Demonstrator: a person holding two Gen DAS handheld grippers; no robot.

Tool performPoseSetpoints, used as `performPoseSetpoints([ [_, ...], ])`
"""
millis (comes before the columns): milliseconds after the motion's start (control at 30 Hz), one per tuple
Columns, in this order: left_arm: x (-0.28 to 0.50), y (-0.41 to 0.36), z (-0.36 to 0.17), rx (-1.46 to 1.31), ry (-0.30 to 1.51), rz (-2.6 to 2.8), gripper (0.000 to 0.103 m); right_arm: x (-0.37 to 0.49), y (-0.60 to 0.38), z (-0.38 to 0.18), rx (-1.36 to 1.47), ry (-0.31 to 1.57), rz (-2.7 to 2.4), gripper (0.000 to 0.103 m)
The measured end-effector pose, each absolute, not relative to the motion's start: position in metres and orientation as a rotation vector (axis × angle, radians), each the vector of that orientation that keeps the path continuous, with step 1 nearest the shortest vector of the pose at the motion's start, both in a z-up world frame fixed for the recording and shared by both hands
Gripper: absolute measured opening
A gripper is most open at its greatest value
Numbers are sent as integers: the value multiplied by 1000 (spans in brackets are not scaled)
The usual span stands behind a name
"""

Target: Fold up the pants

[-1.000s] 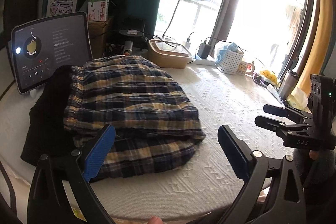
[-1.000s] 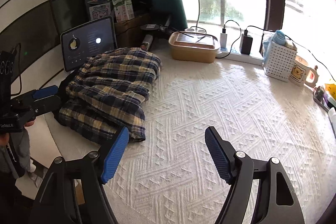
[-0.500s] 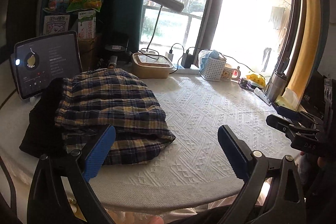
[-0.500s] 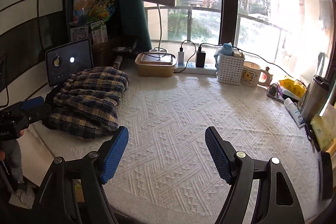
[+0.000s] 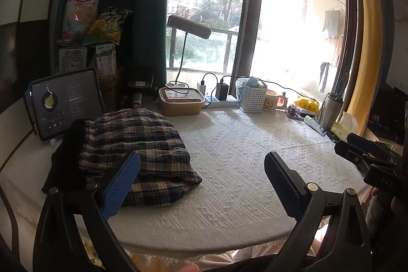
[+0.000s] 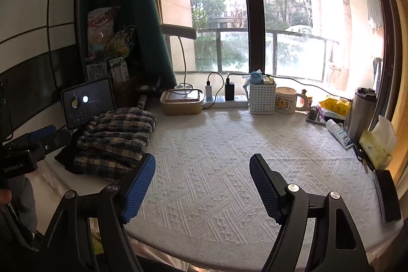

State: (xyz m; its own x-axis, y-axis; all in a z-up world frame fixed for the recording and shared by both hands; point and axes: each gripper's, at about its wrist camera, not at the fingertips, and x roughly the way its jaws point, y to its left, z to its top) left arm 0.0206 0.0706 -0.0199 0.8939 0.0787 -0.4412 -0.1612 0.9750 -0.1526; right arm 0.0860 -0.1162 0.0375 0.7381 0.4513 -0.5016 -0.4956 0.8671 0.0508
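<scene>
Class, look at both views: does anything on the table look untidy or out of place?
Only the plaid pants: a rumpled, uneven bundle lying partly over a black garment at the table's left end. Nothing looks spilled or damaged.

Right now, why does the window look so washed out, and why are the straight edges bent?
In the left wrist view the window is blown out to white on the right, so the plaid pants sit dim against it. In the right wrist view the trees outside stay visible, with glare only at the far right. Both are fisheye pictures, so the window frame and the tablecloth edge bow outward.
</scene>
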Motion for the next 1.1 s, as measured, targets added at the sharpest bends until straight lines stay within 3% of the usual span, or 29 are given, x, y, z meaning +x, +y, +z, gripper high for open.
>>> performPoseSetpoints([
  [1100,8,101,-24,-224,454,244,97,88,-101,34,-107,566,504,79],
])
